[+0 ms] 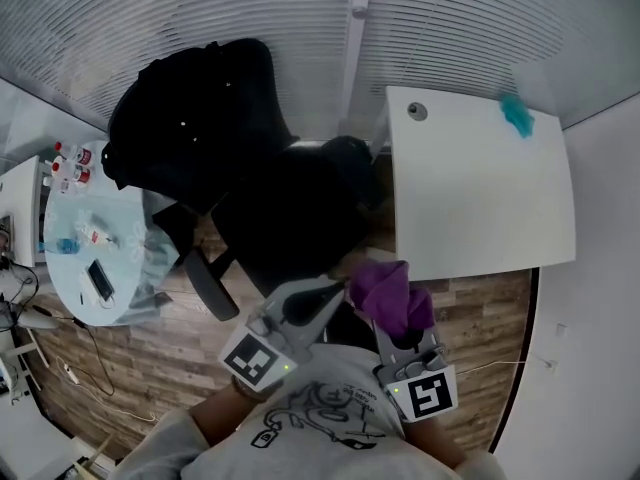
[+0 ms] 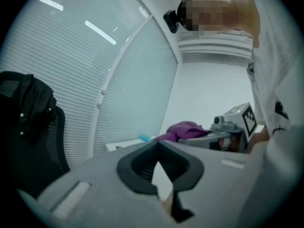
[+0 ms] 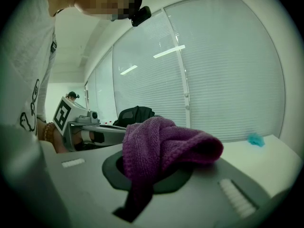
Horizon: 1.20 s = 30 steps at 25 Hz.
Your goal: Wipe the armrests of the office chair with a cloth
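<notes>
The purple cloth (image 3: 166, 144) is clamped in the right gripper (image 3: 153, 171), bunched over the jaws with a tail hanging below them. The left gripper (image 2: 157, 145) is seen with its jaws together and nothing between them. The two are held side by side, with the office chair (image 1: 290, 223) just ahead of them and one armrest (image 1: 212, 286) ahead and off to the left of the left gripper. The other armrest cannot be made out against the dark seat. Wiping is judged not yet begun. For a good wipe, the cloth should be carried across to the pad and laid down so that the bunched part, not a bare jaw, is pressed on it, then drawn along its whole length. The chair is likely to roll or swivel, so it could be steadied with the left gripper.
</notes>
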### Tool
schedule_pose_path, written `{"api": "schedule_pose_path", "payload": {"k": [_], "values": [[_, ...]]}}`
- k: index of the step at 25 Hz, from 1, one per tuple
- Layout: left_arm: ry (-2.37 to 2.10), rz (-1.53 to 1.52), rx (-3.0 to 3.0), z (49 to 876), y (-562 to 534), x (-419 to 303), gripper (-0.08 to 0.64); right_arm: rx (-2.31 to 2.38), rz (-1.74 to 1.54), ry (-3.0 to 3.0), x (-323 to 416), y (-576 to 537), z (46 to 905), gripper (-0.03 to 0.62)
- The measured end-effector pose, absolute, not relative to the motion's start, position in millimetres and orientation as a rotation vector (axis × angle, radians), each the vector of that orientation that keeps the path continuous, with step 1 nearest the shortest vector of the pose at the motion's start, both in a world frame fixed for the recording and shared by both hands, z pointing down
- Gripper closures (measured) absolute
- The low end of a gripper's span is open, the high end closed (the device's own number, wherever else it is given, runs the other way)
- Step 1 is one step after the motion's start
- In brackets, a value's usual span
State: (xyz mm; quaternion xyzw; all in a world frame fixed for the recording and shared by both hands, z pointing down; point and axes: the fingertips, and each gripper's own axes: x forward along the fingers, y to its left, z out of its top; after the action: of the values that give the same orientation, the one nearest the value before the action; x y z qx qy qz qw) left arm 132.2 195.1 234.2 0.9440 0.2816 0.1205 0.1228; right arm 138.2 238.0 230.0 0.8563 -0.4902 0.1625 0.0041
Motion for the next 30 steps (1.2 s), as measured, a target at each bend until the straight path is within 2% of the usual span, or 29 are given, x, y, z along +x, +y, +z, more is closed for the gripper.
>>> {"api": "schedule_pose_path", "payload": {"k": [15, 30], "values": [[0.78, 0.378, 2.755, 272.1, 180.6, 178.0, 0.558, 2.595, 0.556, -1.556, 177.0, 229.7, 280.0, 0.563], [0.792, 0.412, 2.756, 356.2, 154.6, 249.4, 0.558, 2.493, 0.618, -1.497, 263.3, 200.3, 380.8, 0.563]]}}
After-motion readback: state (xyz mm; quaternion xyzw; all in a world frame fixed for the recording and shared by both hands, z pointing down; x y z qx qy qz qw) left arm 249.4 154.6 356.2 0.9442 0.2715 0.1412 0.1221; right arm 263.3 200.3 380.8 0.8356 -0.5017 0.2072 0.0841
